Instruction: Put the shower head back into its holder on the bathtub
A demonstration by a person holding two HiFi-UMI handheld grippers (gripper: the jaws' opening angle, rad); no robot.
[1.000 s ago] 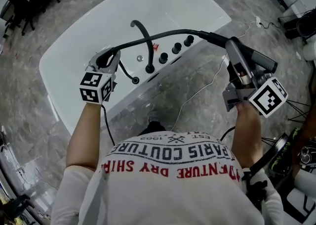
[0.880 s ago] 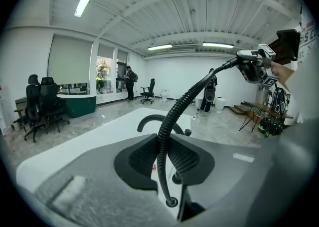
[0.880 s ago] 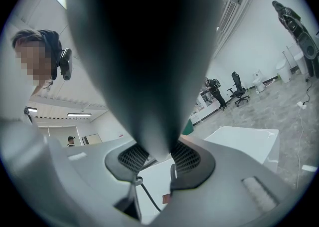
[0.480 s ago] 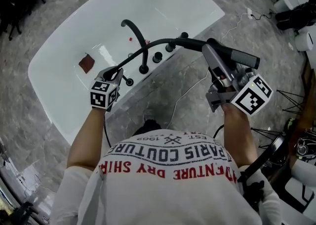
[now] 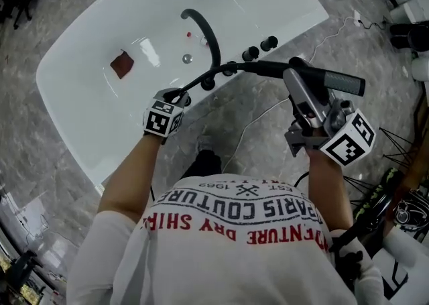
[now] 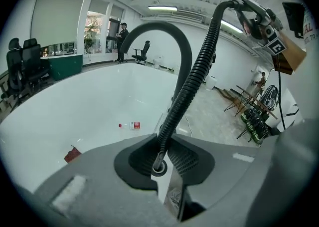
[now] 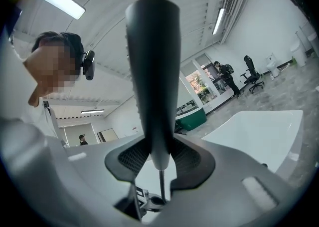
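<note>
Only the head view shows the dark grey shower head (image 5: 343,83) lying across the right gripper (image 5: 303,74). It is outside the white bathtub (image 5: 100,102), above the grey marble floor (image 5: 375,35), with its long axis left to right and its free end toward the picture's right. The right gripper view shows those jaws clenched on its handle. The left gripper view shows the left gripper (image 6: 160,158) grasping the black ribbed hose (image 6: 192,81). The white shirt (image 5: 234,243) reads "PARIS COUTURE".

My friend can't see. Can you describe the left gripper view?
The left gripper has its jaws shut on a black ribbed hose that climbs up and right. Behind are a white bathtub and a curved black spout.
</note>
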